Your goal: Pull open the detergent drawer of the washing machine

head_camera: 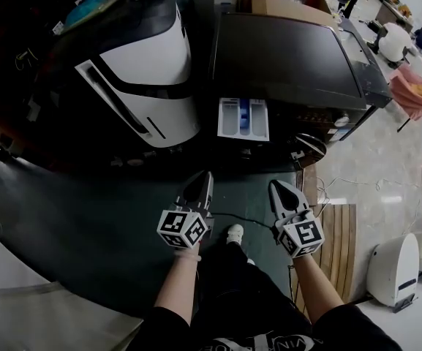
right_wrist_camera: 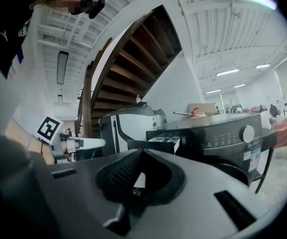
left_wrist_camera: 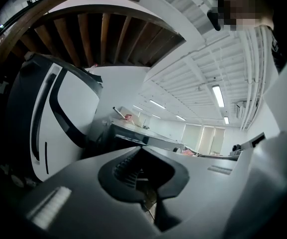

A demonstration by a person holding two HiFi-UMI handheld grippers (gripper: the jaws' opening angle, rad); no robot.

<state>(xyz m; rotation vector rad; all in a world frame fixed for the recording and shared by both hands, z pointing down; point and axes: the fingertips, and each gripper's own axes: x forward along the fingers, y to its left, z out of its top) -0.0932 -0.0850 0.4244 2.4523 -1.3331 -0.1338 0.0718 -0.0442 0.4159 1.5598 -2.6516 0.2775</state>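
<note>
**Operator:** Where did the detergent drawer stand at this point?

**Technician:** It projected well out of its slot at the left of the dark washing machine front. Its white compartments and one blue compartment were open to view from above. The pull appeared largely complete.

**Operator:** And the two tools?

**Technician:** Both were well apart from the machine, close in front of the person's body, above the dark floor mat. The left gripper had its jaws pressed together with nothing between them. The right gripper likewise showed its jaws closed and empty. Neither touched the drawer.

**Operator:** If more travel had been needed, how was the step to be done properly?

**Technician:** The jaws had to be parted first, then set on the drawer's front lip near its middle. The pull was to run straight and level along the slide, slowing near the end stop, since a sideways load would likely have jammed the tray. The white appliance stood just beside the machine, so an approach from directly in front was preferable
</note>
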